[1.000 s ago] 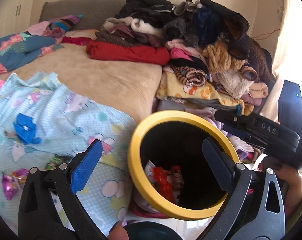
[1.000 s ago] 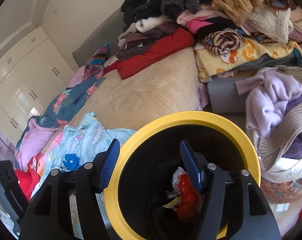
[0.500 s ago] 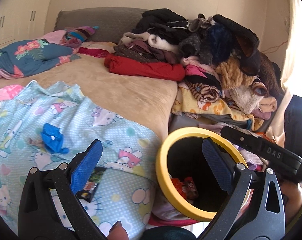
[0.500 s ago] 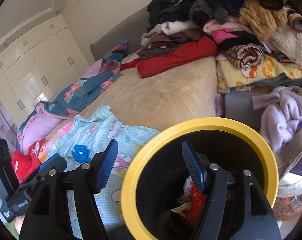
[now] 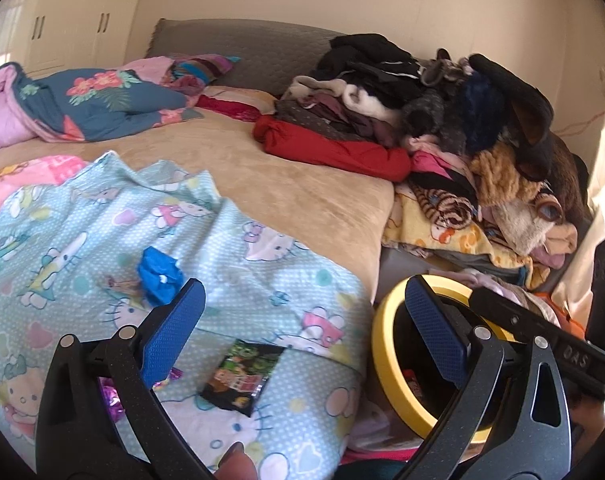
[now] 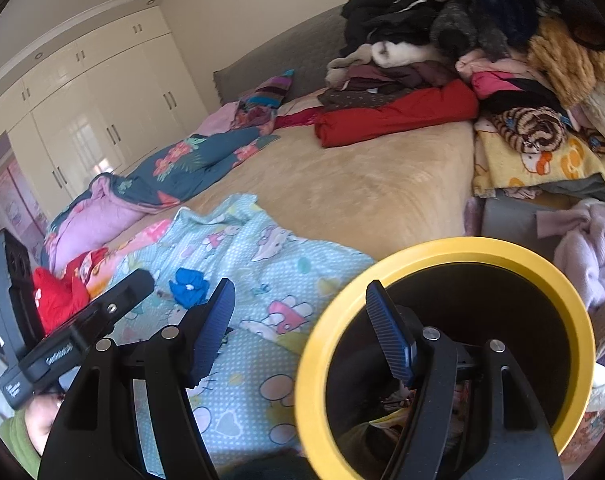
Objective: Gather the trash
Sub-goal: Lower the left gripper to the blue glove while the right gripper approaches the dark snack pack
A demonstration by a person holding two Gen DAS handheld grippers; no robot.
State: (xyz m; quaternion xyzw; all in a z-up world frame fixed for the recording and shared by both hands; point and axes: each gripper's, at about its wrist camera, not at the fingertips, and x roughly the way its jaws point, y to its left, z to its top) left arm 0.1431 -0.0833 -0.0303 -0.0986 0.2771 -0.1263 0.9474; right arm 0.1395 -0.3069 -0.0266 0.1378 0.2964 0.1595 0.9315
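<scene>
Two grippers are seen with jaws spread wide and nothing between the pads: the left gripper [image 5: 302, 316] is held above the cartoon-print blanket [image 5: 82, 224], the right gripper [image 6: 300, 320] at the near rim of the yellow-rimmed black bin [image 6: 454, 248]. Three pieces of trash are counted on the blanket: a crumpled blue wrapper [image 5: 158, 276], a dark snack packet [image 5: 242, 376] near the bed's corner, and a purple foil wrapper [image 5: 110, 396] partly hidden. The bin stands beside the tan-covered bed [image 5: 294, 188]; clothes [image 5: 442, 104] are heaped along its far side, with white wardrobes [image 6: 102, 100] beyond.
</scene>
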